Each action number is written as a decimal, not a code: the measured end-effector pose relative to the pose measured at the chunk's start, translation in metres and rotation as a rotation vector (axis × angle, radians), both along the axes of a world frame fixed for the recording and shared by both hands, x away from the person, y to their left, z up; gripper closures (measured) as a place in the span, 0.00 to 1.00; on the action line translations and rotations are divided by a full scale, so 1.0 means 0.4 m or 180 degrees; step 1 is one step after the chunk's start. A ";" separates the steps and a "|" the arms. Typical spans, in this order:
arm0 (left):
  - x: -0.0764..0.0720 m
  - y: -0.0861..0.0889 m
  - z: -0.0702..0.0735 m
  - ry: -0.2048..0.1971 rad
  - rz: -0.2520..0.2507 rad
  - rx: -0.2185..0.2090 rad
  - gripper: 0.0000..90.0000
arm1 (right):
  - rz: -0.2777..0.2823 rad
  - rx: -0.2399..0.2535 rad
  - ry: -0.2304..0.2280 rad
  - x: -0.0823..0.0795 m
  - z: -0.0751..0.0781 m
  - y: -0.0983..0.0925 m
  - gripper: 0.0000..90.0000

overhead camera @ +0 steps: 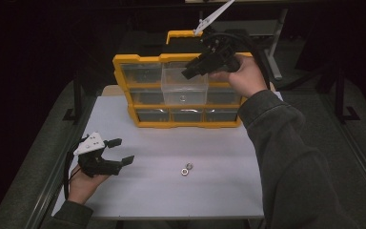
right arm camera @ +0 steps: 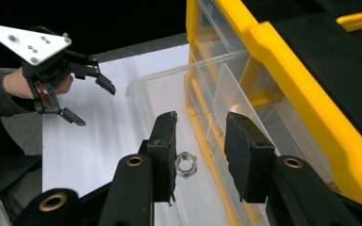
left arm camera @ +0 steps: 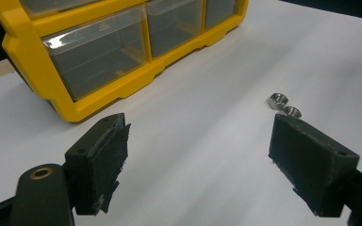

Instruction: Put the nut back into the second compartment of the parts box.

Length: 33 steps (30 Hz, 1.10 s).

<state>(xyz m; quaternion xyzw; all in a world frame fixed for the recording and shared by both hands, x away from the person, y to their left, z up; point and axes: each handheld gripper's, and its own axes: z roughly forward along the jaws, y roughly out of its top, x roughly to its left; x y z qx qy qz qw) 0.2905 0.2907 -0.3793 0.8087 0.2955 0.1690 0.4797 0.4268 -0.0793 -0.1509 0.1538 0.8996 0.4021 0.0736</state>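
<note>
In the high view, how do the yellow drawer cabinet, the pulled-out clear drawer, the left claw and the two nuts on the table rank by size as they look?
Largest to smallest:
1. Yellow drawer cabinet
2. Pulled-out clear drawer
3. Left claw, open, nearer the camera, so its place is less sure
4. The two nuts; they look alike, so I won't rank them

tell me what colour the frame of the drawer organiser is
Yellow; the organiser frame shows best in the left gripper view.

A: Organizer (overhead camera: 124, 64) frame is glossy yellow plastic, drawers (left arm camera: 96, 54) clear plastic, pulled-out drawer (overhead camera: 185, 86) too.
B: Hex nuts (left arm camera: 283, 104) are shiny bare metal. Tabletop (overhead camera: 162, 191) is smooth matt white. Left gripper (left arm camera: 195, 157) pads (left arm camera: 108, 162) are rough matt black, frayed at the edges.
</note>
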 end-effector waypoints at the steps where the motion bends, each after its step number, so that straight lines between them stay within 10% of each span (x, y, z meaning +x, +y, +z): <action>1: 0.000 -0.001 0.000 0.0002 -0.0001 -0.0011 0.22 | 0.0015 0.0013 -0.0011 -0.007 0.003 -0.003 0.69; 9: -0.001 0.002 0.002 -0.0008 -0.0005 -0.0001 0.22 | 0.0152 0.0208 -0.0065 -0.103 0.002 -0.025 0.66; 33: -0.002 0.001 0.003 0.0014 0.0007 0.0004 0.22 | 0.0268 0.0160 0.0074 -0.227 -0.215 -0.077 0.60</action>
